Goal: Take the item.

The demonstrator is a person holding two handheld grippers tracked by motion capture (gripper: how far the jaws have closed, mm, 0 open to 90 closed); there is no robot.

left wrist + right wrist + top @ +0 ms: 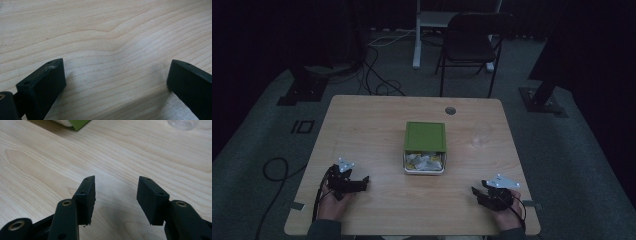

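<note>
A white box [424, 165] with a green lid [425, 136] stands at the middle of the wooden table [372, 125]; its front shows yellow and white contents. My left gripper [363, 182] rests near the table's front left, held in a hand. In the left gripper view its jaws [116, 75] stand wide apart over bare wood. My right gripper [475, 193] is near the front right, also in a hand. Its jaws [116, 192] are open with nothing between them, and a corner of the green lid [80, 123] lies ahead to the left.
A round grommet hole [450, 110] sits near the table's far edge. A pale translucent thing [183, 123] shows at the top of the right gripper view. Beyond the table are a black chair [472, 42], floor cables [382, 85] and stand bases [302, 87].
</note>
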